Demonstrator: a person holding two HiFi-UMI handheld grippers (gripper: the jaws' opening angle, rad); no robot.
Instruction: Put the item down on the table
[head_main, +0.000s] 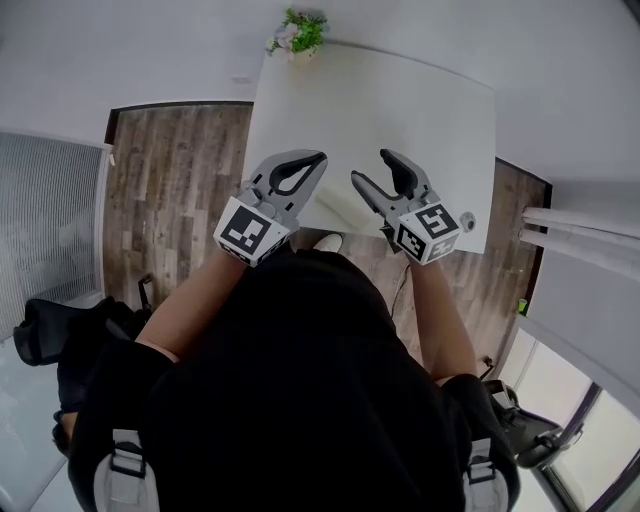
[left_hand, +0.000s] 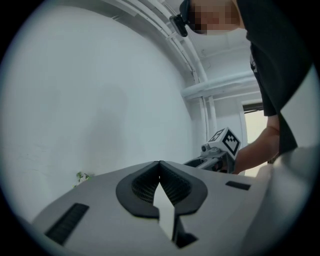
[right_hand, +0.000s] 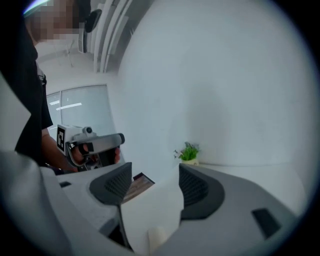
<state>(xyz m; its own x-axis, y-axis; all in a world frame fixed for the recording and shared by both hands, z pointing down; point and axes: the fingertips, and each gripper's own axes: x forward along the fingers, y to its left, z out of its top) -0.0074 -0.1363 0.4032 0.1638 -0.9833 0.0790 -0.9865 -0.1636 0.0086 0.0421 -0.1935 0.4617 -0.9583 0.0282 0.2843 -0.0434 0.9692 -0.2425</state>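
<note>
Both grippers hover over the near edge of a white table (head_main: 400, 110); I see nothing in either of them. My left gripper (head_main: 318, 158) is shut, its dark pads meeting at the tips with nothing between them (left_hand: 160, 163). My right gripper (head_main: 370, 164) stands open, and only the white tabletop (right_hand: 150, 215) shows through the gap between its jaws (right_hand: 152, 172). The two grippers are side by side, a short way apart. Each one appears in the other's view: the right gripper (left_hand: 220, 150) and the left gripper (right_hand: 90, 142).
A small potted plant (head_main: 298, 33) stands at the table's far edge, also seen as the plant (right_hand: 188, 152). Wood floor (head_main: 170, 180) lies left of the table. A black chair with a bag (head_main: 60, 340) sits at my left, and white walls surround the table.
</note>
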